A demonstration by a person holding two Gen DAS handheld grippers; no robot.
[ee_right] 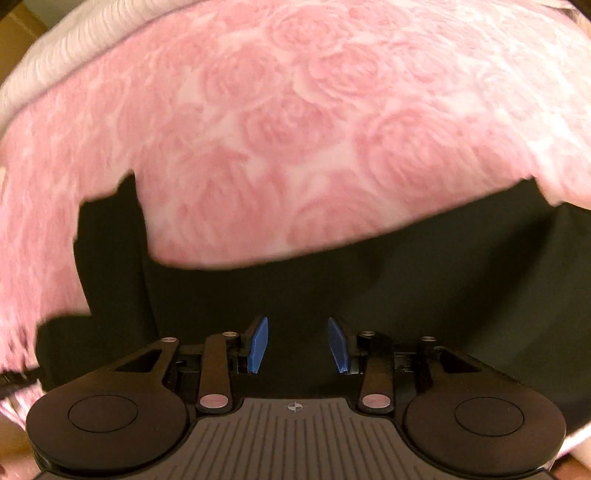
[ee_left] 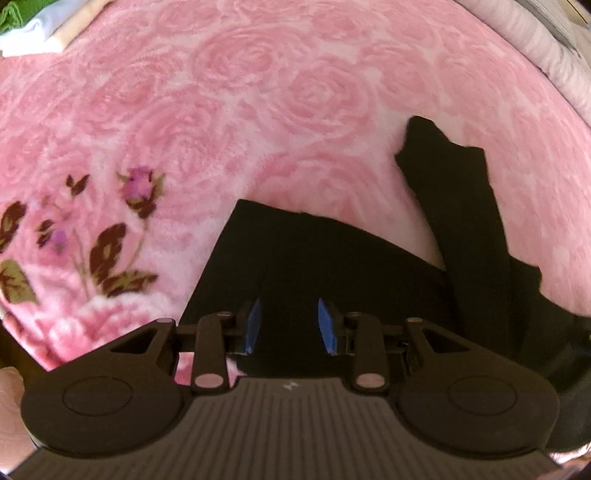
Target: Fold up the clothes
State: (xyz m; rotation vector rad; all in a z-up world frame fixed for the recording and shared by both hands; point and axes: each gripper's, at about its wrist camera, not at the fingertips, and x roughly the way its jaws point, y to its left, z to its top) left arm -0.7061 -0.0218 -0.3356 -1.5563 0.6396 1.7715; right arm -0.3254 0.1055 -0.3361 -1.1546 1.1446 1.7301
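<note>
A black garment [ee_left: 332, 258] lies spread on a pink rose-patterned blanket [ee_left: 258, 92]. One narrow part of it [ee_left: 461, 192] runs up and away at the right. My left gripper [ee_left: 289, 306] hangs straight down over the garment's left portion, its blue pads [ee_left: 253, 325] apart, and only flat dark cloth shows between them. In the right wrist view the same black garment [ee_right: 406, 258] fills the lower half, with a narrow strip [ee_right: 110, 240] reaching up at the left. My right gripper [ee_right: 297, 325] stands over the cloth, blue pads [ee_right: 258, 343] apart and gripping nothing.
A stack of folded clothes [ee_left: 26, 29], green and white, sits at the blanket's far left corner. A pale quilt [ee_left: 535, 40] borders the blanket at the top right, and the same pale quilt [ee_right: 55, 55] shows at the top left of the right wrist view. Flower prints [ee_left: 110, 251] mark the blanket's left side.
</note>
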